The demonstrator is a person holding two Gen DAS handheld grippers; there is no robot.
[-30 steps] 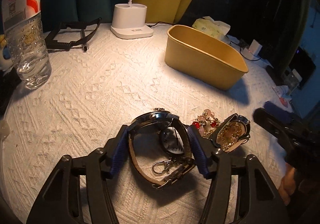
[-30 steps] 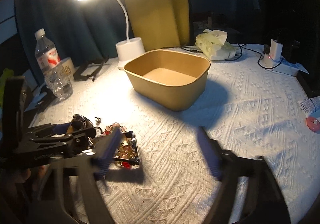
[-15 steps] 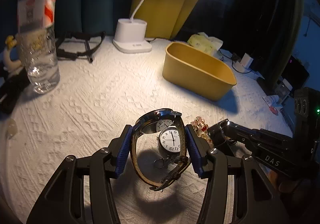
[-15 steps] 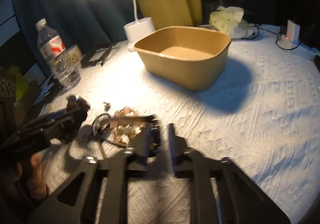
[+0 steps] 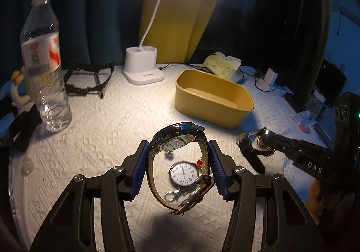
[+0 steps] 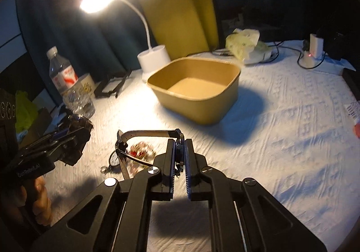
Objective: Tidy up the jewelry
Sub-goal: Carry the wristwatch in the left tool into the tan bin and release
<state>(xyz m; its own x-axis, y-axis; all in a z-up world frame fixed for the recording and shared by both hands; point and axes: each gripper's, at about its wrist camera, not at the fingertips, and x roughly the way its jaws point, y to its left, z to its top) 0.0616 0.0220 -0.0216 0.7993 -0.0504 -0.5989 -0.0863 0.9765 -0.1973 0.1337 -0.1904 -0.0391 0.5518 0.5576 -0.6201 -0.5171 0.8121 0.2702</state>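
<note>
Left wrist view: the left gripper holds a brown-strapped wristwatch lifted above the white tablecloth, its blue pads closed against the strap loop. The watch face tilts toward the far side; the loop's long axis runs near to far. Right wrist view: the right gripper, nearly closed, pinches a second watch, whose dark strap stretches out to the left. A pocket watch and beaded jewelry lie on the cloth. The tan box, farther off, looks empty, so sorting appears barely begun.
</note>
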